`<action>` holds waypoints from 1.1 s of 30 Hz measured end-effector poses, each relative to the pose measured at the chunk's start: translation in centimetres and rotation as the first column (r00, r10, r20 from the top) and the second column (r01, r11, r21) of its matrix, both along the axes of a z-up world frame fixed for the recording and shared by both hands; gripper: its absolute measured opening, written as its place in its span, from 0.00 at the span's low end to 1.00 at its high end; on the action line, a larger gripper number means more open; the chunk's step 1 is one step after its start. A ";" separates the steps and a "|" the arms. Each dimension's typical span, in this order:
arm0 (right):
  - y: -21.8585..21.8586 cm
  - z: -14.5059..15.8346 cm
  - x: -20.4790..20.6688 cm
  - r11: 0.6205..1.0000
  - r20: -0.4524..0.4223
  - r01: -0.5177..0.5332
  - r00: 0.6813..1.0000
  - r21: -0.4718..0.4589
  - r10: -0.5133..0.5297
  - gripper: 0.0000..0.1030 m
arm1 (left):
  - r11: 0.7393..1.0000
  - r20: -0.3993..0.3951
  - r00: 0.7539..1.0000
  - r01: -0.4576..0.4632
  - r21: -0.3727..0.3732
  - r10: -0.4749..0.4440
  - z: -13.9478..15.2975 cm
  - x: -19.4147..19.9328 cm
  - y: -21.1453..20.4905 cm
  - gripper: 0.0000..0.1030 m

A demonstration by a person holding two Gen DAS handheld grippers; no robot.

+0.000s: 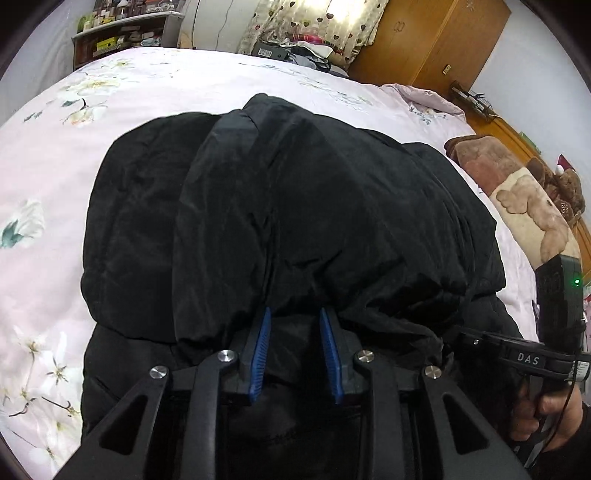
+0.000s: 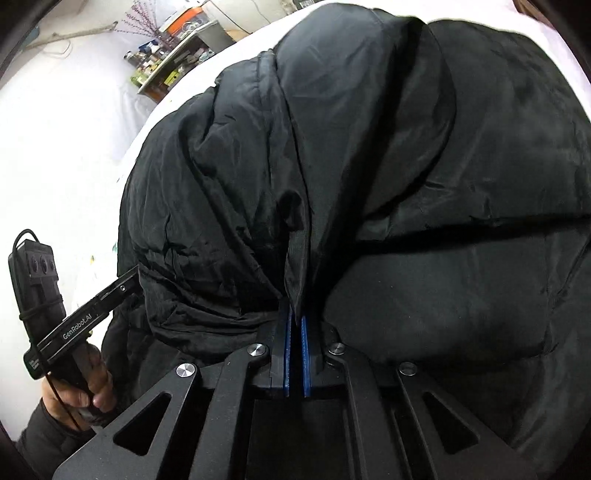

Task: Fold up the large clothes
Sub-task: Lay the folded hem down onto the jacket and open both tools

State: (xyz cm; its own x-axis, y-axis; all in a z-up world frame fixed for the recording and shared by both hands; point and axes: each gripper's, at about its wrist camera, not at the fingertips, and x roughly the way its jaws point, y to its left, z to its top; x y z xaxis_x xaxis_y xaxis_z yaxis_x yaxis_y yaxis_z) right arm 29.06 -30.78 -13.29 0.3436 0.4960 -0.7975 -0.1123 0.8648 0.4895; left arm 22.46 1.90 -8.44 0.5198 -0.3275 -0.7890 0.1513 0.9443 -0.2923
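Note:
A large black puffy jacket [image 1: 295, 206] lies bunched on the bed, part of it folded over itself. It fills the right wrist view [image 2: 406, 166]. My left gripper [image 1: 295, 314] is at the jacket's near edge, its blue pads [image 1: 261, 350] apart, with fabric draped over the tips. My right gripper [image 2: 296, 317] has its blue pads [image 2: 305, 350] nearly together, pinching a fold of the jacket's edge. The right gripper's body shows in the left wrist view [image 1: 528, 358]. The left gripper's body shows in the right wrist view [image 2: 88, 314].
The bed has a pale pink floral cover [image 1: 48, 166]. A brown bear-print blanket [image 1: 524, 206] lies at the right edge. A wooden wardrobe [image 1: 436, 40], a cluttered shelf [image 1: 122, 33] and piled bedding [image 1: 303, 44] stand beyond the bed.

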 end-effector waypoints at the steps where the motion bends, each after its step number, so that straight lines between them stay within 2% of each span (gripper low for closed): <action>1: 0.0 0.3 0.1 1.000 0.002 -0.006 1.000 -0.005 0.006 0.05 | 1.000 -0.002 1.000 0.003 0.013 -0.003 0.3 0.0 -0.2 0.30; 4: -0.6 2.4 -0.1 0.999 0.033 -0.026 0.999 -0.038 0.027 0.14 | 1.000 -0.011 1.000 0.006 0.012 -0.006 1.3 -0.6 0.0 0.30; 6: -1.5 4.7 -0.6 0.997 0.095 -0.027 0.995 -0.065 0.033 0.15 | 1.000 -0.006 1.000 -0.002 0.001 0.002 2.6 -1.3 0.3 0.30; 10: -3.6 9.5 0.5 0.991 0.257 0.039 0.966 -0.131 -0.005 0.16 | 0.999 0.102 0.994 -0.033 -0.025 0.036 6.1 -1.1 0.9 0.32; 12: -3.9 10.7 2.1 0.988 0.300 0.066 0.954 -0.140 -0.022 0.18 | 0.999 0.161 0.986 -0.045 -0.020 0.048 7.5 0.5 0.5 0.41; 14: -3.8 10.8 4.3 0.984 0.324 0.093 0.945 -0.151 -0.039 0.18 | 0.997 0.194 0.978 -0.076 0.014 0.071 7.4 2.9 -0.1 0.41; 16: -3.8 9.8 6.5 0.975 0.328 0.118 0.943 -0.188 -0.051 0.18 | 0.994 0.167 0.982 -0.101 0.049 0.092 6.0 5.1 -0.4 0.41; 18: -3.8 8.0 8.3 0.964 0.296 0.129 0.953 -0.233 -0.057 0.18 | 0.986 0.123 0.986 -0.126 0.109 0.112 3.1 6.4 0.0 0.41; 20: -3.6 6.0 9.3 0.948 0.261 0.129 0.964 -0.292 -0.051 0.18 | 0.986 0.083 0.989 -0.128 0.102 0.120 0.3 6.7 0.7 0.41; 21: -3.8 4.8 9.4 0.943 0.248 0.124 0.968 -0.309 -0.046 0.18 | 0.987 0.096 0.989 -0.119 0.106 0.108 -0.6 6.3 0.8 0.40; 23: -4.9 3.4 8.8 0.951 0.247 0.127 0.967 -0.282 -0.056 0.18 | 0.984 0.141 0.987 -0.100 0.148 0.079 -1.6 5.2 0.5 0.39; 25: -6.0 2.6 7.8 0.956 0.251 0.135 0.966 -0.261 -0.068 0.18 | 0.982 0.158 0.985 -0.100 0.159 0.075 -2.1 5.0 0.2 0.39; 29: -5.7 2.4 8.1 0.953 0.256 0.135 0.965 -0.271 -0.064 0.18 | 0.985 0.129 0.989 -0.095 0.142 0.076 -1.2 5.6 0.4 0.39; 31: -5.9 3.9 8.0 0.957 0.236 0.144 0.968 -0.251 -0.084 0.18 | 0.986 0.115 0.991 -0.086 0.145 0.069 0.2 5.2 0.5 0.39; 33: -5.6 6.6 7.1 0.957 0.277 0.170 0.956 -0.237 -0.102 0.20 | 0.993 0.137 0.989 -0.076 0.093 0.062 2.2 3.9 1.0 0.38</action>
State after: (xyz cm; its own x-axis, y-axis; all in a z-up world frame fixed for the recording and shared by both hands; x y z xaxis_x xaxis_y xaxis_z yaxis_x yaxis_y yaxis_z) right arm 36.17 -36.34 -6.72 0.6045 0.2215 -0.7652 -0.0779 0.9724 0.2199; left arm 26.34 2.87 -6.25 0.6414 -0.2120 -0.7374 0.1163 0.9768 -0.1797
